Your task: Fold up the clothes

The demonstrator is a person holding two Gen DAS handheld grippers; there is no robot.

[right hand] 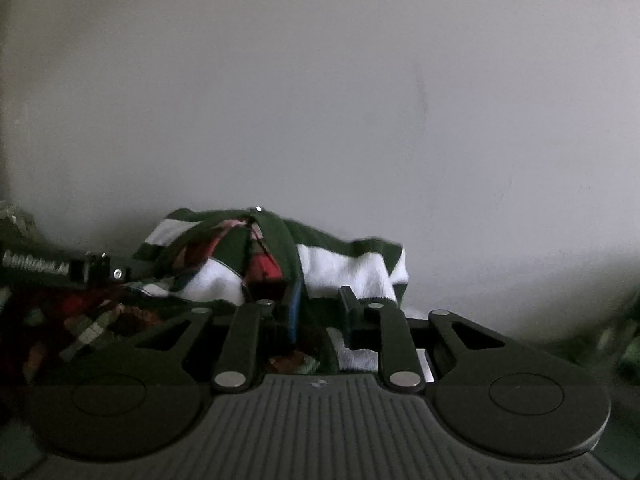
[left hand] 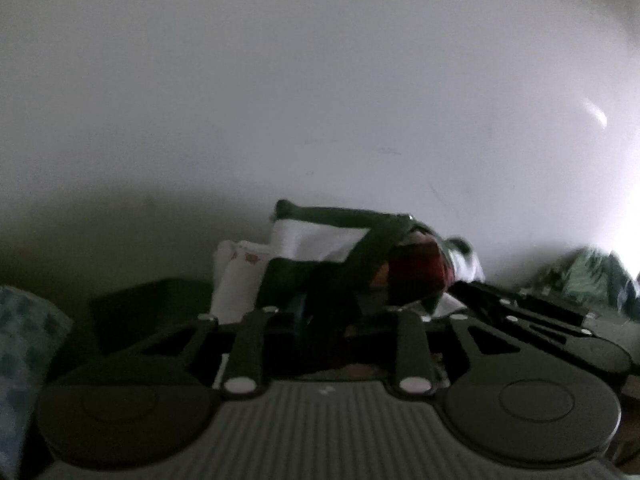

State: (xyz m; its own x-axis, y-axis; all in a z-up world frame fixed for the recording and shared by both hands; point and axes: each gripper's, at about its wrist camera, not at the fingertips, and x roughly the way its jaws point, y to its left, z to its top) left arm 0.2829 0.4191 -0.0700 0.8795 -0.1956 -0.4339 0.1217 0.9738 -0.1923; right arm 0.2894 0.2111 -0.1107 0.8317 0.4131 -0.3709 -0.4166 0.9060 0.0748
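A green-and-white striped knit garment [left hand: 316, 240] with a red patterned inside is bunched up in front of a white wall. My left gripper [left hand: 332, 312] is shut on its dark green edge. One blue pad [left hand: 298, 314] shows; the other finger is hidden by fabric. In the right wrist view the same garment [right hand: 344, 268] hangs over my right gripper [right hand: 322, 304], which is shut on a green band between its fingers [right hand: 348, 308]. Each gripper shows in the other's view, the right gripper [left hand: 520, 312] at the garment's right end and the left gripper [right hand: 96, 268] at its left end.
A white wall [left hand: 320, 80] fills the background. A white cloth with red stars [left hand: 244, 264] and a dark block [left hand: 152, 304] lie behind left. Blue patterned fabric [left hand: 24, 340] sits far left, green patterned cloth [left hand: 588, 276] far right. Dark multicoloured fabric [right hand: 80, 320] lies below the left gripper.
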